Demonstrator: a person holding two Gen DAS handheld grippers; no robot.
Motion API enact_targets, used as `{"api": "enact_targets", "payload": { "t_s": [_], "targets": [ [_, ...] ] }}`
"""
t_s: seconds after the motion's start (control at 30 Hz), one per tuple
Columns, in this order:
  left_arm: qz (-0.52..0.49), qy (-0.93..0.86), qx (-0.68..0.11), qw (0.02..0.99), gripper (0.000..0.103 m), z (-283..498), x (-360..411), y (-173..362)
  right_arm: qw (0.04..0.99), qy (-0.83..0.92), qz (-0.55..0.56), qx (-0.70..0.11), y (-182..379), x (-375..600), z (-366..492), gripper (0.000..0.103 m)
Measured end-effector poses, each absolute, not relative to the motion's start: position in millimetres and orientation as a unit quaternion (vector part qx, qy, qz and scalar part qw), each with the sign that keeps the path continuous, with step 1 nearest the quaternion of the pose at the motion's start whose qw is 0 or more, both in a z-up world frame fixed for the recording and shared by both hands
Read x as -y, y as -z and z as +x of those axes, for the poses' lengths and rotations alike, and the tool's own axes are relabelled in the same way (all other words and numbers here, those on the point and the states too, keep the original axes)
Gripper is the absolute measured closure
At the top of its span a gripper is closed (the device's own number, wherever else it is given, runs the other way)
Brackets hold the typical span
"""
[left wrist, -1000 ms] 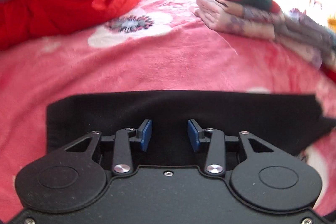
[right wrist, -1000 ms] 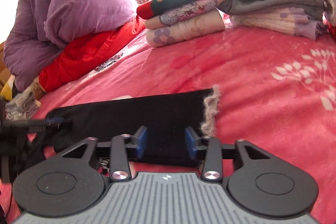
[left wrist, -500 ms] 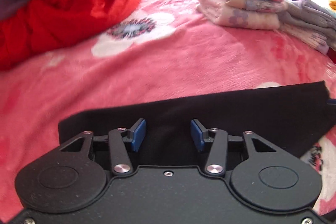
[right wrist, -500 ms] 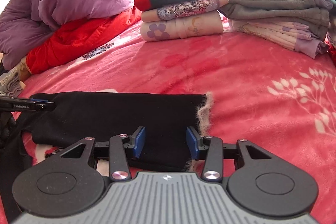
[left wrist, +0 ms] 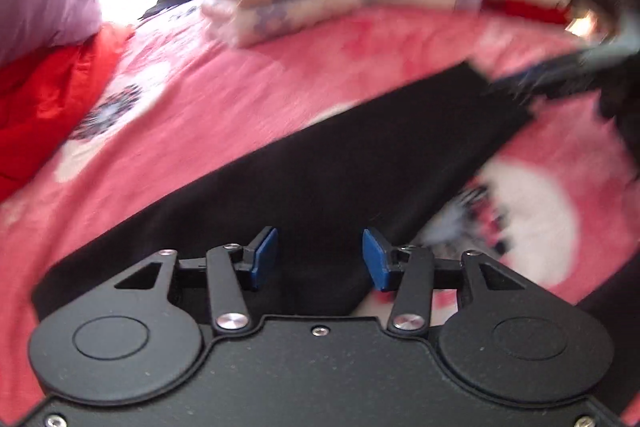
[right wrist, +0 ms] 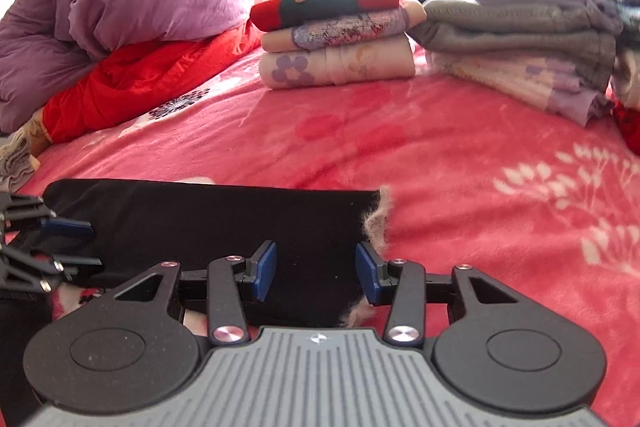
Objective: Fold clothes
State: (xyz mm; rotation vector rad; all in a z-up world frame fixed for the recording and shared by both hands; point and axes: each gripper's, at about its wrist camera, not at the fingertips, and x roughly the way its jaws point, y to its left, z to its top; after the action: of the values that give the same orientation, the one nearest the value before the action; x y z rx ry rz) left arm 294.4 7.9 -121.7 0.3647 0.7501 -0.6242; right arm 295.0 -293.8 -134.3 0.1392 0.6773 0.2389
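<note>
The left gripper (left wrist: 319, 258) has its blue pads spread apart, holding nothing — so does the right gripper (right wrist: 316, 271). Both sit just over a long black cloth (right wrist: 208, 215) lying flat on the pink blanket (right wrist: 460, 155). Folded clothes piles (right wrist: 334, 35) sit far behind.

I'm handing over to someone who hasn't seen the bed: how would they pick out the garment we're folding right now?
Start from the pink floral blanket covering the bed, with stacks of folded clothes along its far edge. Nearer the camera, lying flat right in front of the right gripper, is a long black garment. It is the only black, unstacked piece, and its right end shows a fuzzy pale lining.
</note>
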Motion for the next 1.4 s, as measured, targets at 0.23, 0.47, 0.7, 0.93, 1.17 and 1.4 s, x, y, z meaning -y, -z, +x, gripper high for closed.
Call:
{"api": "enact_targets", "payload": {
  "t_s": [0.23,0.47,0.7,0.93,1.17,1.4],
  "targets": [
    [0.114,0.273,-0.345,0.891,0.049,304,-31,106,0.930,-0.119,0.099,-0.333,130,308,285,0.057],
    [-0.067,0.033,-0.318,0.945,0.050,309,-129,71,0.950,-0.087,0.113,-0.279,114,328,238,0.057],
    [-0.125,-0.024,-0.295,0.947,0.051,242,-172,51,0.968,-0.115,0.036,-0.218,81,301,166,0.057],
    [-0.015,0.012,-0.275,0.961,0.051,169,-161,38,0.962,-0.183,-0.087,-0.183,63,267,83,0.057],
    [0.203,0.064,-0.301,0.929,0.050,136,-141,73,0.904,-0.269,-0.276,-0.188,96,212,22,0.058],
    [0.327,0.071,-0.315,0.888,0.050,125,-140,129,0.841,-0.299,-0.396,-0.216,137,184,-5,0.059]
  ]
}}
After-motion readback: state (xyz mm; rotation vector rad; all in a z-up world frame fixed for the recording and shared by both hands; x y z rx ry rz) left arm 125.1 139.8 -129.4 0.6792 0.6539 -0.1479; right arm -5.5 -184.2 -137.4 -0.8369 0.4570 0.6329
